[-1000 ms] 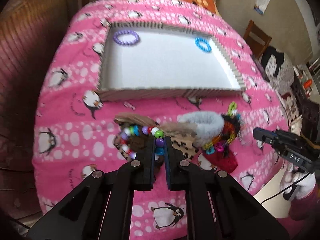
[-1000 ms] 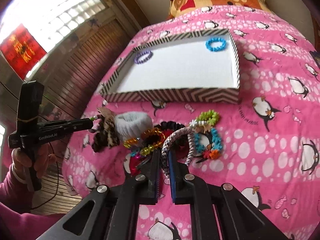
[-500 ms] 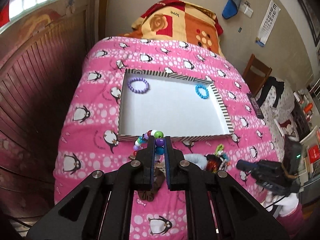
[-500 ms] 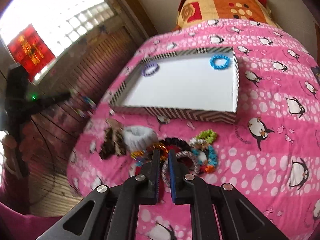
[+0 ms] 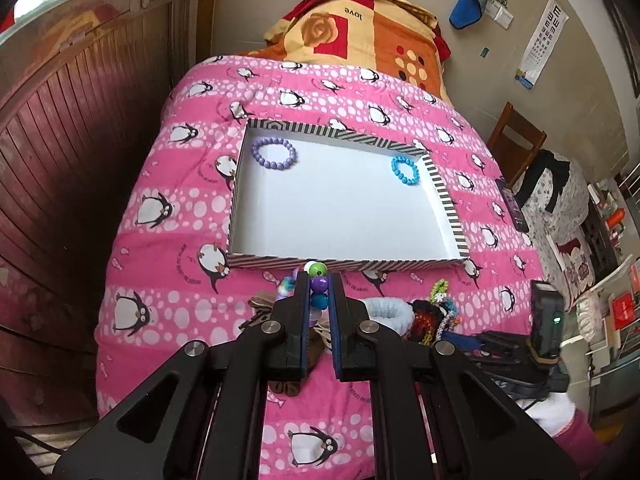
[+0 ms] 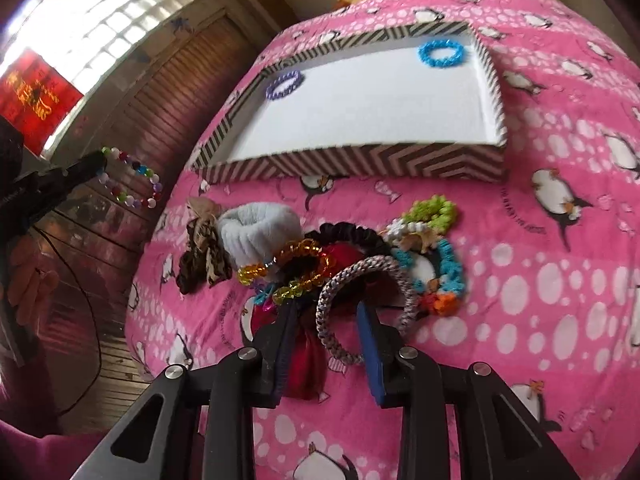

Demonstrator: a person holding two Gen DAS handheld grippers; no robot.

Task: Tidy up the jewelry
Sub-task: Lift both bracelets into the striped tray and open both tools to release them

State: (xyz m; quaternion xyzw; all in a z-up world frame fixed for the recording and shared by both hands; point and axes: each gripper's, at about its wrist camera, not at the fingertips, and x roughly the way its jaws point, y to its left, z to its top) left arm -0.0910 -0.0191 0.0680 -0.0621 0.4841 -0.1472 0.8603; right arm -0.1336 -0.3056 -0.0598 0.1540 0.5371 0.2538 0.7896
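Left gripper is clamped on the multicoloured bead bracelet, held in the air just short of the near wall of the striped tray; in the right wrist view the same bracelet hangs as a loose loop from its tips at far left. Right gripper has its jaws opening over the near heap, and the grey braided band stands between them with the pads clear of it.

Largest to smallest: the penguin blanket covers the bed; the tray sits mid-bed, holding a purple bead bracelet far left and a blue bead bracelet far right; the heap lies near the tray's front wall, with a pale fluffy scrunchie, black scrunchie and amber bead strand.

Handling, judged: the bead bracelet is light, limp and elastic, its beads hard and slippery; a pinch across the cord between beads should hold better than one on a bead's crown. The braided band looks soft and springy.

Against a second ago: the left gripper has lifted the bracelet off the heap toward the tray; the right, then shut, has dropped toward the heap.
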